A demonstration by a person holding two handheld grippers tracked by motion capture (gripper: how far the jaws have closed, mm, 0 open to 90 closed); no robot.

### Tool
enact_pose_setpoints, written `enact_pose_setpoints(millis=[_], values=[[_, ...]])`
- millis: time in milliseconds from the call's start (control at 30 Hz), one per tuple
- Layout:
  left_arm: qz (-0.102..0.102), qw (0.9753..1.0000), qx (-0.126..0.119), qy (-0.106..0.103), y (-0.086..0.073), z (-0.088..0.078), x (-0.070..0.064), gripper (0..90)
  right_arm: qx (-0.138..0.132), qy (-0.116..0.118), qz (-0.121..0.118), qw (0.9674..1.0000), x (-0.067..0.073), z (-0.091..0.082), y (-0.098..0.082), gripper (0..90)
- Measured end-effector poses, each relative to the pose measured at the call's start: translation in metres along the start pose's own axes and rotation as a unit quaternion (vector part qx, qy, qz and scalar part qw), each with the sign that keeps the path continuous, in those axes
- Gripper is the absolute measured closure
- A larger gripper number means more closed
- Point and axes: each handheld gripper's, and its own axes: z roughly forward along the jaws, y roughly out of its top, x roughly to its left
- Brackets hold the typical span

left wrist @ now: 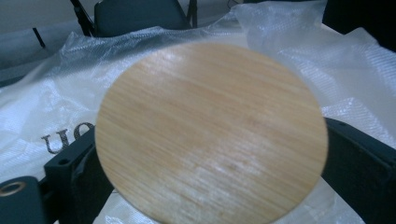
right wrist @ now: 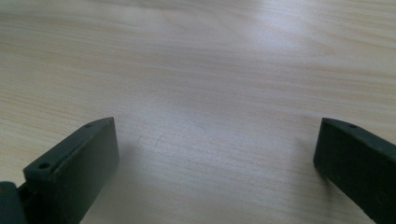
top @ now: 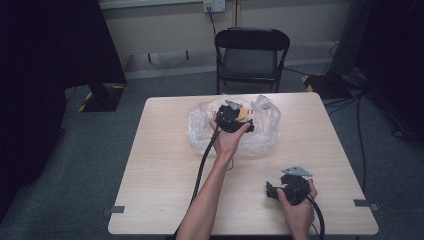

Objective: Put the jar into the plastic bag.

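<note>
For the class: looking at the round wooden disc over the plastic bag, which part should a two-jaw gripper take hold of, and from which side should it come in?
Grip the wooden disc across its thin rim, at two opposite edge points. It is flat, round and wide, so only the edge gives the pads parallel faces. Come from the person's side, as the left gripper does over the plastic bag, with one jaw either side of the disc.

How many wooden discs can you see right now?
1. The round wooden disc sits between the left gripper jaws, over the clear plastic bag at the table's far side. More may be hidden inside the bag.
</note>
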Motion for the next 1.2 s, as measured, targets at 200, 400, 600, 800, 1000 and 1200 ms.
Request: enact_pose_setpoints(millis=[200,400,600,800,1000,1200], values=[[-0.003,1.0000,0.003,-0.003,0.000,-0.003,0.003,0.9,0.000,0.000,0.000,1.0000,0.000,0.000,0.000,0.0],[-0.001,1.0000,-0.005,0.006,-0.002,-0.008,0.004,1.9,0.000,0.000,0.000,1.0000,0.000,0.000,0.000,0.0],[-0.006,0.9998,-0.019,0.002,0.000,-0.019,0.005,1.8,0.000,0.000,0.000,1.0000,0.000,0.000,0.000,0.0],[-0.012,0.9995,-0.028,-0.002,0.001,-0.024,0.006,2.2,0.000,0.000,0.000,1.0000,0.000,0.000,0.000,0.0],[-0.017,0.9996,-0.023,0.002,0.001,-0.032,0.007,2.1,0.000,0.000,0.000,1.0000,0.000,0.000,0.000,0.0],[-0.015,0.9993,-0.035,-0.004,0.003,-0.047,0.004,2.1,0.000,0.000,0.000,1.0000,0.000,0.000,0.000,0.0]])
